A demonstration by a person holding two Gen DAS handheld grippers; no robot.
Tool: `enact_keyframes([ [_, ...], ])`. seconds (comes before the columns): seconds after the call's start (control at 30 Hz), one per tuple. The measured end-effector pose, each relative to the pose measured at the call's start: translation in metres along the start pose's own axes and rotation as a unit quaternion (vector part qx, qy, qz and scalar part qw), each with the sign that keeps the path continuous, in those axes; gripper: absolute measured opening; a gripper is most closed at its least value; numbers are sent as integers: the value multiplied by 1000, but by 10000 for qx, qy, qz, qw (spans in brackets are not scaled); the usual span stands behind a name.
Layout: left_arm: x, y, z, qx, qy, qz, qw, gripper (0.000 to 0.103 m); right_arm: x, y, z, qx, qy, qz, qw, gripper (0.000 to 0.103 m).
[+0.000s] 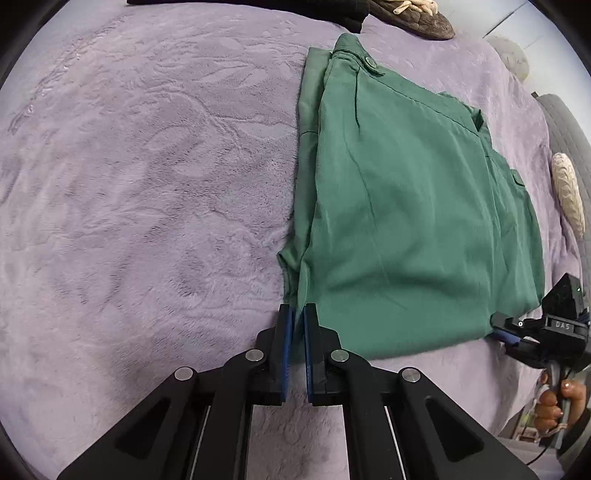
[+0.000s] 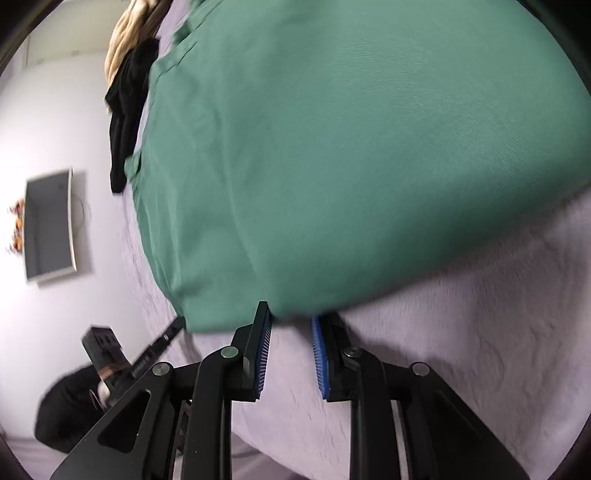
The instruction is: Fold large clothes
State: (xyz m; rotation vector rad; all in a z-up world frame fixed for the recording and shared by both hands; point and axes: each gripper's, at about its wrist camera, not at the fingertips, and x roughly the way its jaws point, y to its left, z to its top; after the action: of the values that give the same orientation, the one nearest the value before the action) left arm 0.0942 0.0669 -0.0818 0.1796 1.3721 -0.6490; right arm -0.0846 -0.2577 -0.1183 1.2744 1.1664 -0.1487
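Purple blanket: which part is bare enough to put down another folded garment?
The wide stretch of purple blanket left of the green trousers is bare, bordered far away by dark clothing. The right side is crowded: trousers, right tongs, bed edge. The left tongs pinch the trousers' near corner.

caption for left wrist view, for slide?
Left hand-held gripper pinches corner of folded green cotton garment on lilac plush blanket.
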Motion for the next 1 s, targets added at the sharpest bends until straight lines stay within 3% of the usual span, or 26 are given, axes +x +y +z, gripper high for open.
enact_keyframes([
  [0.1, -19, 2, -6, 37, -39, 314, 9995, 8, -26, 12, -10, -460, -232, -134, 9986, 26],
  [0.2, -44, 1, -6, -128, -352, 321, 9988, 8, -55, 13, -1, -698, -710, -473, 9939, 26],
  [0.33, -44, -20, 14, -93, -614, 307, 9976, 8, -89, -18, 26, -309, -1305, -1089, 9850, 26],
  [0.5, -1, -49, 37, 85, -454, 794, 9958, 8, -119, -78, 53, 367, -1821, -1965, 9628, 24],
  [0.53, 10, -47, 36, 75, -334, 890, 9954, 8, -128, -93, 54, 528, -1849, -1995, 9608, 22],
  [0.63, 23, -32, 29, -177, -164, 803, 9965, 15, -146, -126, 50, 1076, -1972, -1421, 9640, 17],
  [0.7, 16, -24, 26, -323, -192, 858, 9956, 29, -152, -127, 43, 1202, -2034, -1324, 9626, 21],
  [0.77, 10, -19, 23, -398, -171, 874, 9952, 29, -152, -124, 36, 1242, -1954, -1287, 9643, 24],
  [0.83, 3, -17, 20, -424, -149, 1022, 9937, 29, -154, -120, 29, 1246, -1852, -1245, 9668, 41],
  [0.9, -3, -16, 16, -440, -138, 1132, 9925, 29, -153, -115, 21, 1205, -1810, -1177, 9690, 52],
  [1.0, -13, -20, 8, -483, -97, 1088, 9928, 29, -137, -95, 9, 1044, -1654, -1031, 9753, 53],
])
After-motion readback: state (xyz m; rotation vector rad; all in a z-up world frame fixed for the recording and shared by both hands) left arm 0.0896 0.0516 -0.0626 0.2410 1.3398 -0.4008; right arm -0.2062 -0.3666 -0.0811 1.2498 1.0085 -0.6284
